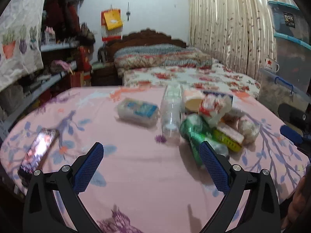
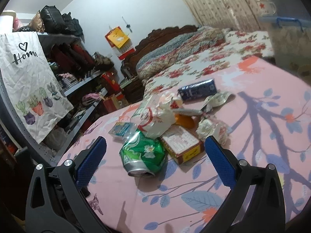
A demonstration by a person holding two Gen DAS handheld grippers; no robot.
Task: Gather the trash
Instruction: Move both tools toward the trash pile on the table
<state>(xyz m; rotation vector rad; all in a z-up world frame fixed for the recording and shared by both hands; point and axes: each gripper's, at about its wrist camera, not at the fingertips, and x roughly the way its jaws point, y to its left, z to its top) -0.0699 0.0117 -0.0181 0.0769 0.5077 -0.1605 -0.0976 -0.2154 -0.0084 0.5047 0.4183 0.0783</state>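
Hovering over the pink table (image 2: 252, 155), the right gripper (image 2: 155, 151) is spread wide with the crushed green can (image 2: 143, 153) lying between its fingers, untouched. The left gripper (image 1: 151, 155) gapes wide too, empty, near the trash pile (image 1: 204, 114).

A pale blue-white wall (image 1: 147, 5) backs a bed with a carved dark wooden headboard (image 1: 147, 36) and a floral bedspread (image 1: 186, 77). Beige leaf-patterned curtains (image 1: 223, 19) hang along the bed's far side. Metal shelving (image 2: 81, 89) crammed with bags stands opposite, draped with a white "Home" cloth (image 2: 31, 81). Clear plastic storage bins (image 1: 287, 44) are stacked beside the curtains.
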